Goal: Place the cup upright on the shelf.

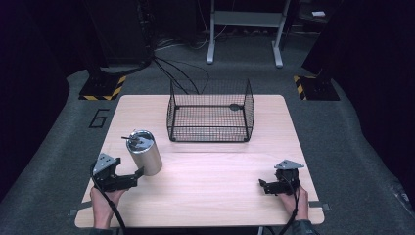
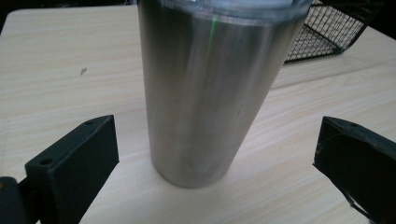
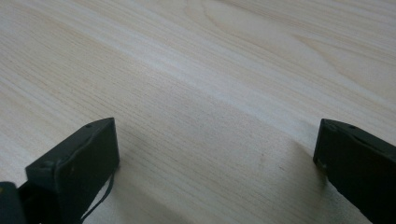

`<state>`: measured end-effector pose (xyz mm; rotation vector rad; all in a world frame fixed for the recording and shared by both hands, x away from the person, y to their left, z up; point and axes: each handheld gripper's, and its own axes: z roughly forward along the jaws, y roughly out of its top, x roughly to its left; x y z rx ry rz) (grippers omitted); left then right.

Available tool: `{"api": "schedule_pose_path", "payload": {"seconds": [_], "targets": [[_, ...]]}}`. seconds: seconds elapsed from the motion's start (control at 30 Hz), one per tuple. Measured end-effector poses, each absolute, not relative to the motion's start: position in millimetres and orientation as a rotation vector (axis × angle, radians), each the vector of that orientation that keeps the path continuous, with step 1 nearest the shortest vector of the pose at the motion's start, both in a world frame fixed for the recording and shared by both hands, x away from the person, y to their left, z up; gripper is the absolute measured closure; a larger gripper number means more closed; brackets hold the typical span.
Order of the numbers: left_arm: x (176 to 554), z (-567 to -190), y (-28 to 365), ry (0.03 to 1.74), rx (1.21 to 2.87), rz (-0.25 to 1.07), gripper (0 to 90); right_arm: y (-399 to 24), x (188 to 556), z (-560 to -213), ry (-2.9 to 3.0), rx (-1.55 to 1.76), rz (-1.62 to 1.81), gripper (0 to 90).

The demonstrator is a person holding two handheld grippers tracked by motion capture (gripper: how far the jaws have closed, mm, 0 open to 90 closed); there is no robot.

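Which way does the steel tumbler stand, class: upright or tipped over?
Upright. The steel tumbler stands on its base on the table, lid end up, between the left tongs' open jaws, untouched.

The tumbler is silver steel with a brushed shine, and a thin green streak shows near its top in the left gripper view. Both the left gripper and the right gripper are black, each with a grey plate on top. The table is pale beige wood with fine grain lines. The wire basket near the far edge is black mesh. The floor is dark grey, with yellow-black striped markings.
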<state>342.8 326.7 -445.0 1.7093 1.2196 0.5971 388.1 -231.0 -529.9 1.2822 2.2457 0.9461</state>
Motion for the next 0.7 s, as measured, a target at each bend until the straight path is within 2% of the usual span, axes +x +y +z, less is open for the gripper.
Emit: {"api": "schedule_pose_path", "payload": {"seconds": [0.7], "targets": [[368,-429,310,1.189,1.665,0.683,0.0,-231,388,-530,2.241,1.285,0.948,0.0]]}}
